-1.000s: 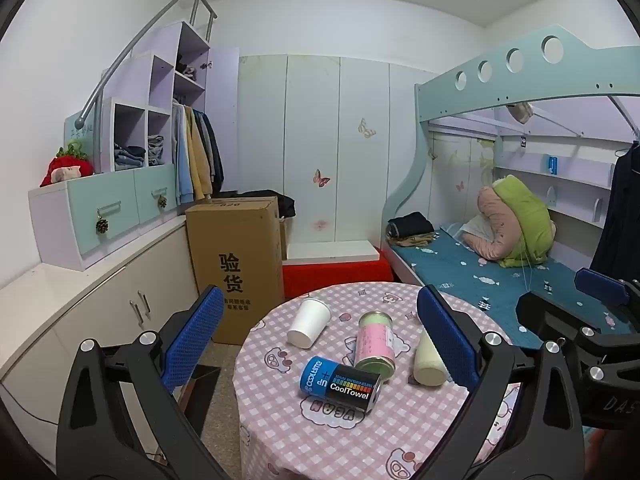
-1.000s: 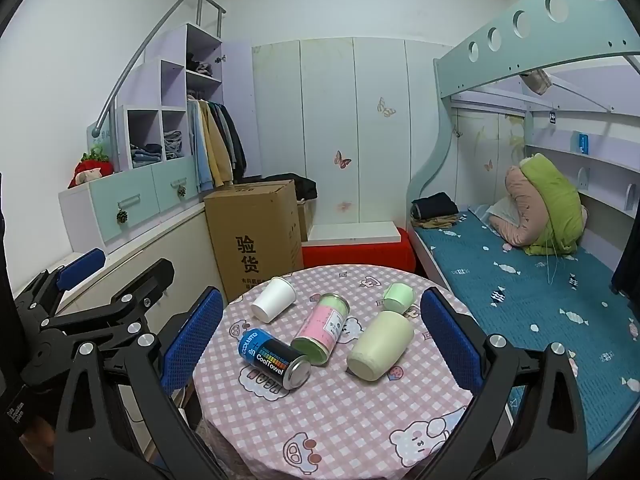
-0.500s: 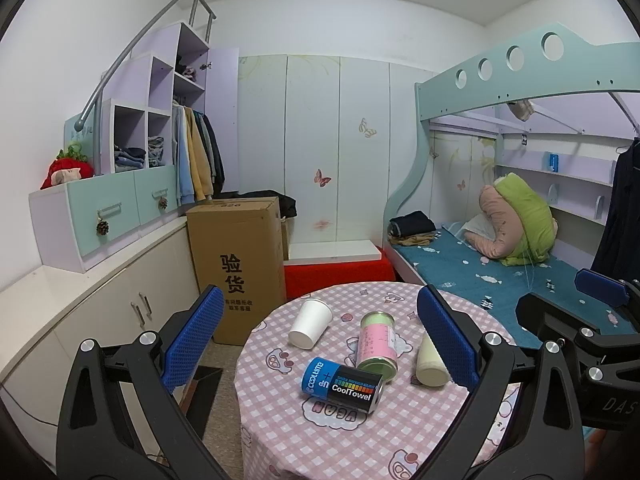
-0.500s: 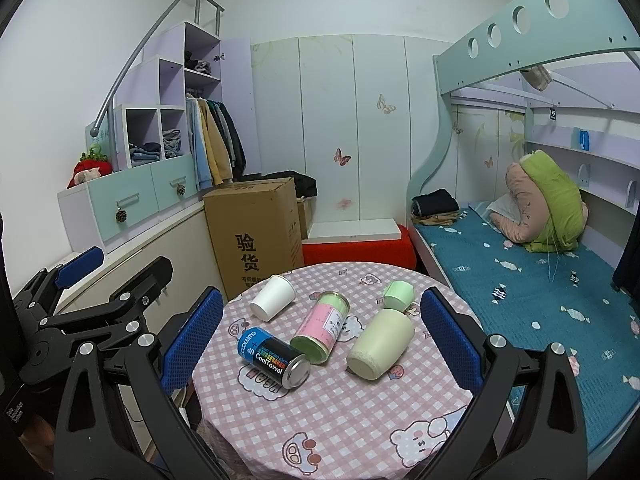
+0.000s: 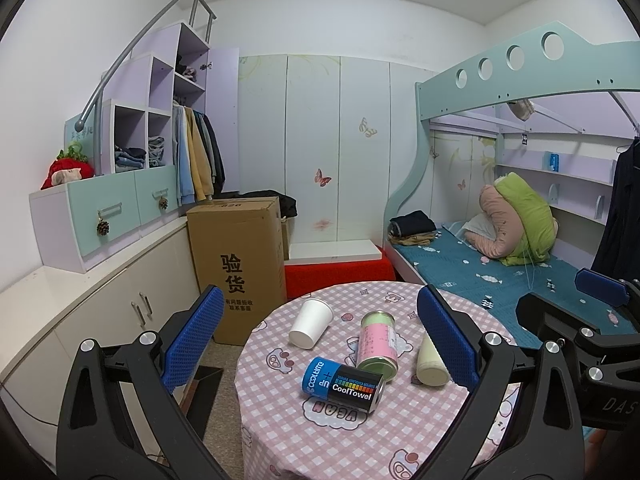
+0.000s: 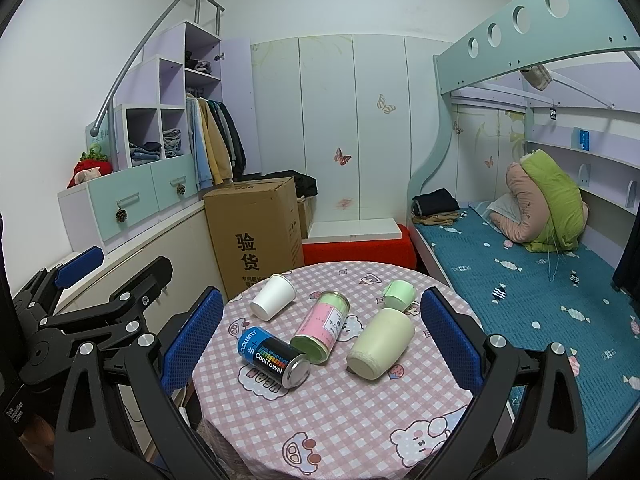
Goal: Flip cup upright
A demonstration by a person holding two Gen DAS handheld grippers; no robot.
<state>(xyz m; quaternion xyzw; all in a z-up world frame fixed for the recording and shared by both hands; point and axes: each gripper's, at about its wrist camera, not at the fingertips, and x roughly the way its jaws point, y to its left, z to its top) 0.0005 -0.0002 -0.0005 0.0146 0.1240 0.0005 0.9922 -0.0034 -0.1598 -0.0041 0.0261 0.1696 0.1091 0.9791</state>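
Note:
A white paper cup [image 5: 311,323] lies on its side at the far left of the round table [image 5: 400,432], mouth toward me; it also shows in the right wrist view [image 6: 273,296]. My left gripper [image 5: 320,328] is open and empty, held above and short of the table. My right gripper [image 6: 320,328] is open and empty, likewise short of the table. A pale green cup [image 6: 381,343] lies on its side at the right, with a small green lid [image 6: 399,295] beyond it.
A pink-and-green canister [image 6: 321,330] and a blue and black CoolTowel can [image 6: 273,356] lie on their sides mid-table. A cardboard box [image 6: 256,236] stands behind the table on the left, a bunk bed [image 6: 520,272] on the right, cabinets along the left wall.
Both grippers have drifted slightly; the table objects sit a little lower in the left view. Nothing was touched or moved.

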